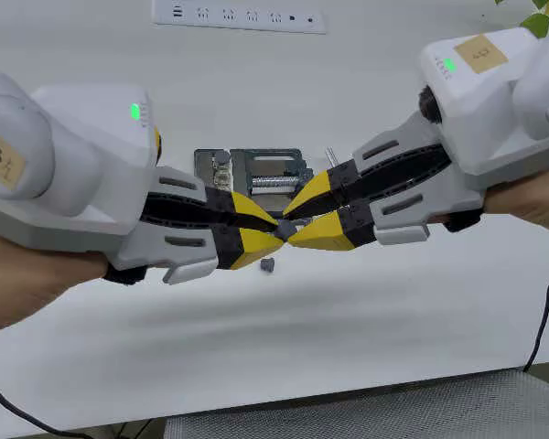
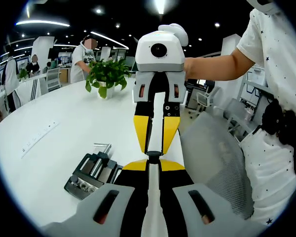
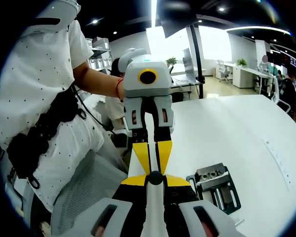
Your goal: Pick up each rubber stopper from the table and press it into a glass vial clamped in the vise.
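On the white table (image 1: 256, 347), a loose grey stopper (image 1: 267, 265) lay just below centre. Above it the left gripper (image 1: 275, 228), claw pressed together, met the right gripper (image 1: 289, 222) tip to tip, and the right claw pinched a dark rubber stopper (image 1: 282, 234). Each gripper bore a tan sticker (image 1: 480, 53), its writing too blurred to read. Behind stood the vise (image 1: 256, 169) holding a glass vial (image 1: 221, 161). A white power strip (image 1: 238, 16) lay at the top edge.

The left gripper (image 1: 274, 229) and right gripper (image 1: 289, 230) meet tip to tip on a stopper (image 1: 282, 232) mid-table, barring the near approach to the vise (image 1: 256, 165). A loose stopper (image 1: 267, 265) lies beneath them. Nearer, the table (image 1: 284, 329) is open as far as a chair (image 1: 366, 412).
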Motion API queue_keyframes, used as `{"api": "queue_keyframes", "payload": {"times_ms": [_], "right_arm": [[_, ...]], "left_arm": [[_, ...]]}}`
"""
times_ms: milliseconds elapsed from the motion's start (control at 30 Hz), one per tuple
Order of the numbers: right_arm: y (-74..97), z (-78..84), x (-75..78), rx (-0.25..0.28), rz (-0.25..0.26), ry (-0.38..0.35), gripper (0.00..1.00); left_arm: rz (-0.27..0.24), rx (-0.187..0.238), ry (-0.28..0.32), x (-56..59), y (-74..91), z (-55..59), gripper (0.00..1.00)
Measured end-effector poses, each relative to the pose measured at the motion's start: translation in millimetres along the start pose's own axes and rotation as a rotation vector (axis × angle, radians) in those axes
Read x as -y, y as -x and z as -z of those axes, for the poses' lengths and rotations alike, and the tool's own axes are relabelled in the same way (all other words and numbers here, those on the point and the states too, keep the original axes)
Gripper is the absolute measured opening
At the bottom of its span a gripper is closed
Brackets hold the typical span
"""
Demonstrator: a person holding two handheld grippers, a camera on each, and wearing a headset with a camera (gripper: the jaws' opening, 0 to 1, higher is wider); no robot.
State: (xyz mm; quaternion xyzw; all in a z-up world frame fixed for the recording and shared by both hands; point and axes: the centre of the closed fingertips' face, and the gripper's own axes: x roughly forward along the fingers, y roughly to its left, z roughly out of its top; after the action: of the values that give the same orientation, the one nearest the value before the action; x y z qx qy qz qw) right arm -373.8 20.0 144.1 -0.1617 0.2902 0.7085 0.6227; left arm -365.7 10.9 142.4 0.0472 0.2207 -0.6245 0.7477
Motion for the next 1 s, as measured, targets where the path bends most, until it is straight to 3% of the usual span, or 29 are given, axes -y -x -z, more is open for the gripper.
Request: {"api": "queue_keyframes", "payload": {"times_ms": [533, 1000], "right_arm": [[-4.4, -0.2, 3.4, -0.030, 0.007, 0.022, 0.05], [-11.3, -3.8, 6.9, -0.048, -0.003, 0.018, 0.05]], "left_arm": [[-0.008, -0.013, -0.017, -3.3, 1.0, 2.6, 0.03], [-0.041, 0.029, -0.017, -5.6, 10.4, 7.1, 0.05]]}}
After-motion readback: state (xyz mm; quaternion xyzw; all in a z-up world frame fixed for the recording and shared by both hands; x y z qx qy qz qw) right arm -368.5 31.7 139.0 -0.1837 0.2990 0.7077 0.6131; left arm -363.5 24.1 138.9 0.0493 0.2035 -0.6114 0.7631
